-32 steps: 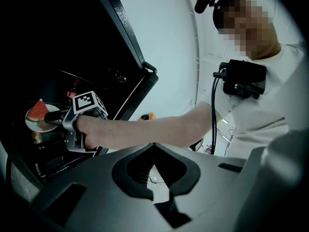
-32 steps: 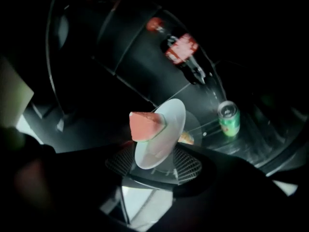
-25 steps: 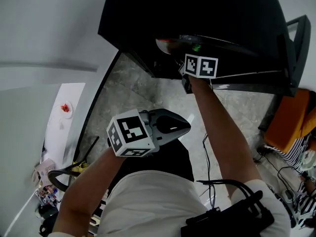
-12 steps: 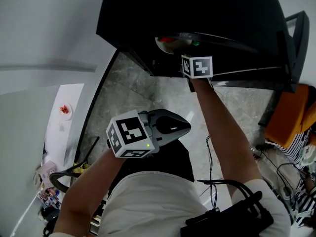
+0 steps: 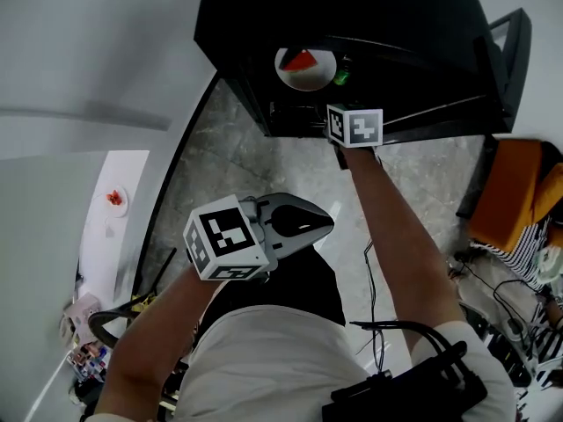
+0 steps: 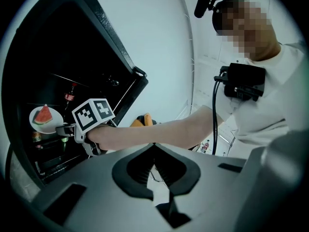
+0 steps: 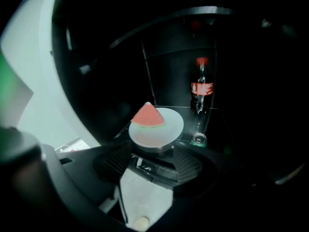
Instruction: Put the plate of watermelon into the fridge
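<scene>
A white plate with a red watermelon wedge rests on a glass shelf inside the dark fridge. It also shows in the head view as the plate. My right gripper is open just in front of the plate's near rim, and its pads are not pressing on it. Its marker cube sits at the fridge opening. My left gripper hangs low near my waist, away from the fridge. Its jaws are together with nothing between them, as the left gripper shows.
A cola bottle and a green-capped thing stand right of the plate on the same shelf. The open fridge door is at the right, an orange seat below it. A white counter runs along the left. Cables lie on the floor.
The plate now shows whole on the shelf, where before it was half hidden. The right gripper's cube has come back a little from it. The left gripper has barely moved.
</scene>
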A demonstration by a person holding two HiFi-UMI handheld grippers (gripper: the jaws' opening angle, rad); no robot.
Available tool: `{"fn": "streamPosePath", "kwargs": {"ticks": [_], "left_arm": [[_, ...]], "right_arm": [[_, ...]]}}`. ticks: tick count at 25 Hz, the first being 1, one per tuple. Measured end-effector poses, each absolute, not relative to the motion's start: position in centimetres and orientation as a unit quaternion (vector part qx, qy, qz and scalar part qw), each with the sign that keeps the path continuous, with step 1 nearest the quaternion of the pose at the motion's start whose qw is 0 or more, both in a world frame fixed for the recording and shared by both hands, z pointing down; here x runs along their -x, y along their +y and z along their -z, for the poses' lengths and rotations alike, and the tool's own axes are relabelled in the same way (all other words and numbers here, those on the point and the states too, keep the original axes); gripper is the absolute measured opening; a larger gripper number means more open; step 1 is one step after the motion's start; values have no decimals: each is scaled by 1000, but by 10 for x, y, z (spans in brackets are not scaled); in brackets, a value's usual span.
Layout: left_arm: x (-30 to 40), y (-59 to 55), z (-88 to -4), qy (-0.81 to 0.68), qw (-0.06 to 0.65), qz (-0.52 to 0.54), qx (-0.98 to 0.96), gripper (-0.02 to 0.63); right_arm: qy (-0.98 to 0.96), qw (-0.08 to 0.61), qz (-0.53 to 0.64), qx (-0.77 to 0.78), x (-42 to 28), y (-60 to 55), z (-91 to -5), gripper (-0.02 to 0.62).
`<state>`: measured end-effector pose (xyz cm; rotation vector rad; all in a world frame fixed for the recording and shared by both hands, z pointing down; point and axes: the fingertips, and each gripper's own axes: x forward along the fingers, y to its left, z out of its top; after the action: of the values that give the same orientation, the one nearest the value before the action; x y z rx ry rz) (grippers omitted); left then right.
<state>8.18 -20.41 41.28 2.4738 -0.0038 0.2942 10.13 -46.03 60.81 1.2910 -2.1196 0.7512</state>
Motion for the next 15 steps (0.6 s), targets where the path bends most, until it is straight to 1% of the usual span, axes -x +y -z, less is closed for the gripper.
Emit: {"fn": "streamPosePath", "kwargs": {"ticks": [3, 5, 7, 11, 15], "left_arm": [[-77, -182, -401, 9, 309, -111, -945, 12], [-73, -166, -394, 14, 299, -111, -948, 12], [-68, -148, -387, 15, 289, -110, -951, 12], [-56, -105, -371, 23, 276, -108, -955, 12], [-42, -60, -359, 29, 270, -112, -956, 12]], "right_arm": [[-793, 269, -272, -474, -100, -432, -588, 210], [-800, 267, -272, -463, -95, -407, -575, 108], [-806, 268, -282, -446, -91, -378, -568, 24], [-809, 303, -290, -412, -81, -300, -557, 14], [-817, 306, -294, -390, -66, -224, -536, 14]]}}
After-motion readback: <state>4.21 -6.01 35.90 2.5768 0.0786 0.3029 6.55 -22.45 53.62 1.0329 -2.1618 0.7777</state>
